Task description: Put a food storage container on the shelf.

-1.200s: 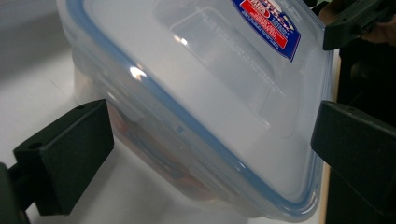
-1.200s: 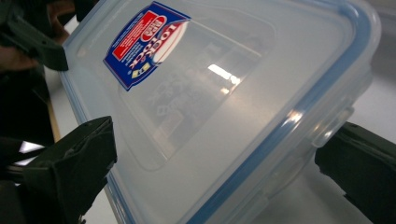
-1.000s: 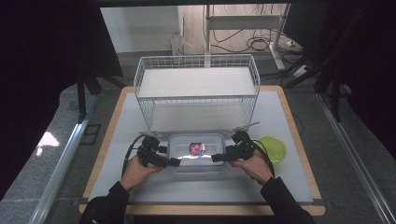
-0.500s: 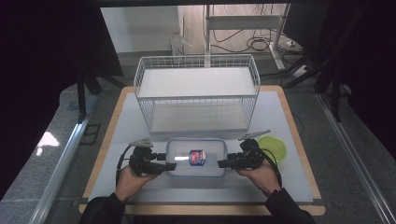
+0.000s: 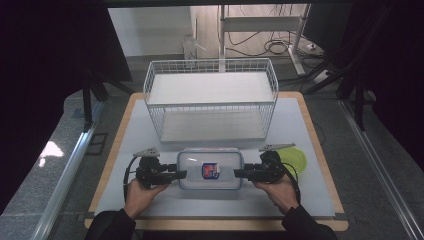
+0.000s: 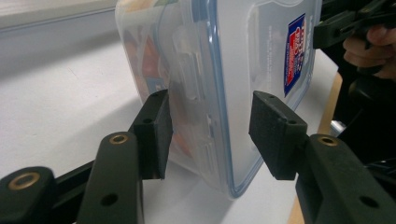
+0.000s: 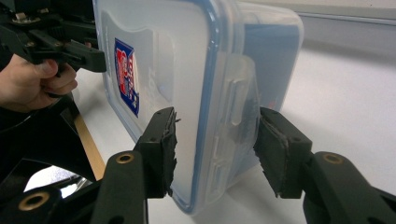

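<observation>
Clear plastic container (image 5: 210, 169) with blue-rimmed snap lid and a red-and-blue label lies flat on the white mat (image 5: 125, 145), near the front edge of the table, just in front of the white wire basket (image 5: 210, 100). Left gripper (image 5: 181, 174) comes in from the container's left short end, held in the person's left hand (image 5: 140, 192); right gripper (image 5: 239, 173) comes in from the right short end, held in the right hand (image 5: 275, 187). Both point inward toward each other along the container's long axis. Left gripper view: its jaws straddle the end of the container (image 6: 219, 88), one pad under the body side, the other over the lid side; visible gap between the lid-side pad and the lid, so jaws are parted and not clamped. Coloured contents show dimly through the wall, too blurred to name. Right gripper view: jaws straddle the opposite end of the container (image 7: 201, 93) around the latch flap; the pad on the body side looks touching or nearly touching the flap, the lid-side pad stands slightly off the lid; jaws parted about the width of the container's depth, firm grip cannot be confirmed. Yellow-green round lid (image 5: 295, 161) lies on the mat just right of the right gripper, partly behind it. Wooden table edge (image 5: 320, 145) frames the mat
</observation>
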The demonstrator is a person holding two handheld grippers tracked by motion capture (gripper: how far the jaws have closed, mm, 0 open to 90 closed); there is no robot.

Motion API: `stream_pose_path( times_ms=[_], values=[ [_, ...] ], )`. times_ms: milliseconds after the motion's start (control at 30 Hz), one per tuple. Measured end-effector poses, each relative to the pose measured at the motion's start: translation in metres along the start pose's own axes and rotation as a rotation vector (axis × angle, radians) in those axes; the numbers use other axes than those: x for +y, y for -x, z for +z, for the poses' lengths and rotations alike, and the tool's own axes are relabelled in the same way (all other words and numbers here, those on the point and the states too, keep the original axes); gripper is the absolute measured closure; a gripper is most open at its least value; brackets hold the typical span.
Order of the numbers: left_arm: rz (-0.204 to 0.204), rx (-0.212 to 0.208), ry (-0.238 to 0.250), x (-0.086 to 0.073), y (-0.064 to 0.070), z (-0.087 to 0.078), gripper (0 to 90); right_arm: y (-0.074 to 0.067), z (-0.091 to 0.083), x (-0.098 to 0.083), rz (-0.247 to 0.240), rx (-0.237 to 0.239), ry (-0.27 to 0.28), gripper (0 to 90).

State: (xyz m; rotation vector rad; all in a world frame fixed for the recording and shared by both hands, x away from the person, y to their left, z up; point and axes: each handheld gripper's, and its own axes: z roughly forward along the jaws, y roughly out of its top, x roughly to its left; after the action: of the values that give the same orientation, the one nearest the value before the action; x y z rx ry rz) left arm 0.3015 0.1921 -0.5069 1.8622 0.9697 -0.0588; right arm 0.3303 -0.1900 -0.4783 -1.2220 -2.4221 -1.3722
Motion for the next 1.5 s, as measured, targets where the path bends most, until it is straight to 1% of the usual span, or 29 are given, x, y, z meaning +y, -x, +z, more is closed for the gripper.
stream_pose_path(
  times_ms=[33, 100, 267, 400, 433, 467, 500, 567, 833, 967, 1133, 1500],
  values=[
    [0.009, 0.01, 0.0, 0.001, 0.001, 0.0, 49.9, 0.0, -0.001, 0.0, -0.006, -0.003, 0.002, 50.0],
    [0.013, 0.008, 0.011, 0.003, 0.002, -0.001, 49.7, -0.002, -0.003, 0.002, -0.018, -0.011, 0.012, 50.0],
    [0.037, 0.017, 0.043, 0.012, 0.007, -0.008, 49.9, -0.005, -0.008, 0.008, -0.035, 0.0, 0.041, 50.2],
    [0.047, 0.009, 0.063, 0.018, 0.007, -0.014, 50.8, -0.007, -0.012, 0.015, -0.054, 0.004, 0.053, 50.1],
    [0.049, 0.004, 0.071, 0.02, 0.007, -0.016, 51.1, -0.008, -0.013, 0.017, -0.055, 0.004, 0.06, 50.1],
    [0.048, -0.005, 0.081, 0.022, 0.007, -0.018, 52.5, -0.008, -0.016, 0.021, -0.052, 0.013, 0.079, 50.0],
    [0.045, -0.013, 0.088, 0.023, 0.007, -0.019, 52.5, -0.008, -0.016, 0.021, -0.052, 0.013, 0.079, 50.0],
    [0.058, -0.001, 0.086, 0.028, 0.009, -0.021, 53.1, -0.008, -0.018, 0.024, -0.058, 0.018, 0.089, 49.9],
    [0.066, 0.007, 0.107, 0.041, 0.011, -0.028, 52.9, -0.013, -0.024, 0.043, -0.09, 0.009, 0.106, 49.8],
    [0.072, 0.014, 0.113, 0.051, 0.013, -0.033, 52.9, -0.015, -0.028, 0.052, -0.098, 0.01, 0.117, 49.7],
    [0.092, 0.026, 0.122, 0.066, 0.016, -0.041, 52.9, -0.017, -0.033, 0.064, -0.108, 0.015, 0.138, 49.7],
    [0.097, 0.029, 0.148, 0.093, 0.016, -0.051, 52.9, -0.021, -0.042, 0.093, -0.119, 0.016, 0.173, 49.6]
  ],
)
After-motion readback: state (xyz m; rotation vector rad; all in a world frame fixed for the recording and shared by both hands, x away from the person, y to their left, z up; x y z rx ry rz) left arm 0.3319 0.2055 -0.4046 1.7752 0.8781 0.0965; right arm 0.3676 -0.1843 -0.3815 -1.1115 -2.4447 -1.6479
